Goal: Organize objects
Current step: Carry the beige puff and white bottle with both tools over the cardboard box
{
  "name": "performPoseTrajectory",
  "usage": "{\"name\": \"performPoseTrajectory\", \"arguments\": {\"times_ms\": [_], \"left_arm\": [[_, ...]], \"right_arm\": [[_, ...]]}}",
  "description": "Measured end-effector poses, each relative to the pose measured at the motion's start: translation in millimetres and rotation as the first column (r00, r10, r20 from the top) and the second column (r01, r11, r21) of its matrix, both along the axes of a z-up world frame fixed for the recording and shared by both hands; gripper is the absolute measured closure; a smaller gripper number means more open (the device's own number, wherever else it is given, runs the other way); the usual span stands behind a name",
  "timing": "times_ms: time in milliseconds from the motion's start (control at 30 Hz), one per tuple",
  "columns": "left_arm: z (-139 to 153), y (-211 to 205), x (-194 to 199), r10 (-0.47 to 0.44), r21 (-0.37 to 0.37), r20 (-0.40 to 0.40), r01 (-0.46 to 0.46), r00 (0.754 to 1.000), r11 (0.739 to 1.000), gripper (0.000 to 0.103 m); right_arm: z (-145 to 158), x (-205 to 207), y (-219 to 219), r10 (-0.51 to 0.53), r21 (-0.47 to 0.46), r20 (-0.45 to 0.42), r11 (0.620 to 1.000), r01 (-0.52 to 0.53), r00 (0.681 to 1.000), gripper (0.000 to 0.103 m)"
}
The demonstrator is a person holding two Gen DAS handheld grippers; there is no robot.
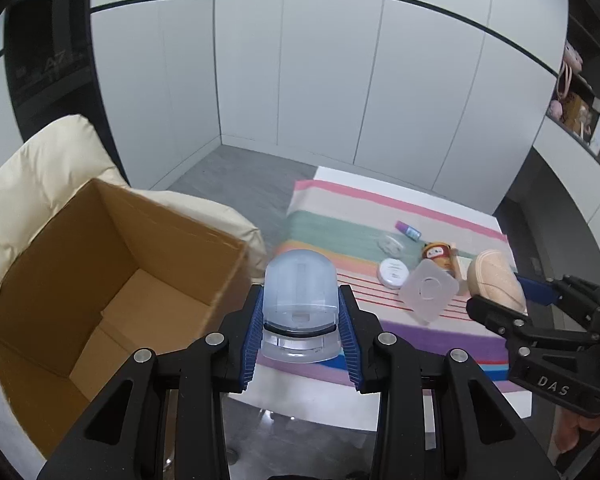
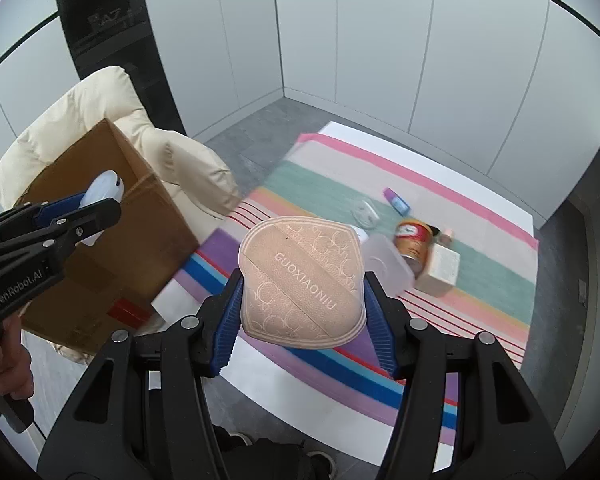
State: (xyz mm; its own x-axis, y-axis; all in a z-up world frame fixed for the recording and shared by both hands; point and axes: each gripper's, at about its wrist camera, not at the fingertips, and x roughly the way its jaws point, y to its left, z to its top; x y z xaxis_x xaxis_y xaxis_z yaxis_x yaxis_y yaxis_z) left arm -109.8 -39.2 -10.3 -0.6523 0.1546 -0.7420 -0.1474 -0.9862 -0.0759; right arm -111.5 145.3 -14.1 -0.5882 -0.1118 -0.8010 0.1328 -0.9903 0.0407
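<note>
My left gripper (image 1: 300,332) is shut on a translucent bluish plastic container (image 1: 299,300) and holds it in the air beside the open cardboard box (image 1: 100,280). The box stands on a cream armchair (image 1: 32,176) left of the table. My right gripper (image 2: 302,320) is shut on a flat beige pouch (image 2: 300,280) marked GUOXIAONIU, held above the striped cloth (image 2: 480,312). In the right wrist view the left gripper (image 2: 76,212) is at the box's (image 2: 112,248) upper edge. In the left wrist view the right gripper (image 1: 532,300) holds the pouch (image 1: 496,280) at the right.
On the striped cloth (image 1: 340,216) lie a small purple bottle (image 1: 408,231), a round white tin (image 1: 393,273), a clear square lid (image 1: 430,290), an orange jar (image 1: 438,255) and a clear round piece (image 1: 390,244). A white carton (image 2: 442,266) lies by the jar (image 2: 414,240). Grey floor surrounds the white table (image 2: 300,392).
</note>
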Motion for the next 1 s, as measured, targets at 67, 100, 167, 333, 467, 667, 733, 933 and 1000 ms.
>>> {"name": "performPoseTrajectory", "arguments": {"times_ms": [67, 100, 167, 333, 467, 667, 733, 933, 1000], "left_arm": [[1, -13, 2, 0.024, 0.009, 0.000, -0.024, 1.000, 1.000, 0.067], [0, -17, 2, 0.034, 0.001, -0.003, -0.034, 0.999, 0.999, 0.067], [1, -29, 5, 0.057, -0.009, -0.007, -0.057, 0.998, 0.998, 0.067], [-2, -56, 9, 0.103, -0.002, 0.002, -0.103, 0.995, 0.995, 0.067], [-2, -80, 13, 0.140, -0.007, 0.004, -0.140, 0.990, 0.990, 0.067], [-8, -107, 22, 0.173, -0.029, 0.013, -0.173, 0.985, 0.985, 0.067], [-11, -114, 23, 0.181, -0.034, 0.022, -0.180, 0.983, 0.983, 0.066], [-21, -132, 28, 0.209, -0.051, 0.039, -0.207, 0.977, 0.977, 0.066], [-24, -139, 30, 0.220, -0.054, 0.046, -0.217, 0.974, 0.975, 0.066]], "right_arm": [[1, -2, -11, 0.022, -0.001, -0.008, 1.000, -0.022, 1.000, 0.044], [2, -4, -17, 0.034, -0.001, -0.011, 0.999, -0.034, 0.999, 0.044], [2, -5, -29, 0.058, -0.001, -0.010, 0.998, -0.058, 0.998, 0.044], [4, -10, -57, 0.108, 0.004, -0.016, 0.994, -0.108, 0.994, 0.044], [7, -12, -80, 0.143, 0.003, -0.026, 0.990, -0.143, 0.989, 0.044], [9, -12, -110, 0.195, 0.000, -0.035, 0.981, -0.195, 0.980, 0.044], [10, -13, -120, 0.212, 0.004, -0.040, 0.977, -0.212, 0.977, 0.044], [14, -13, -149, 0.260, 0.002, -0.056, 0.966, -0.260, 0.964, 0.044], [14, -14, -158, 0.275, 0.001, -0.060, 0.961, -0.275, 0.960, 0.044]]}}
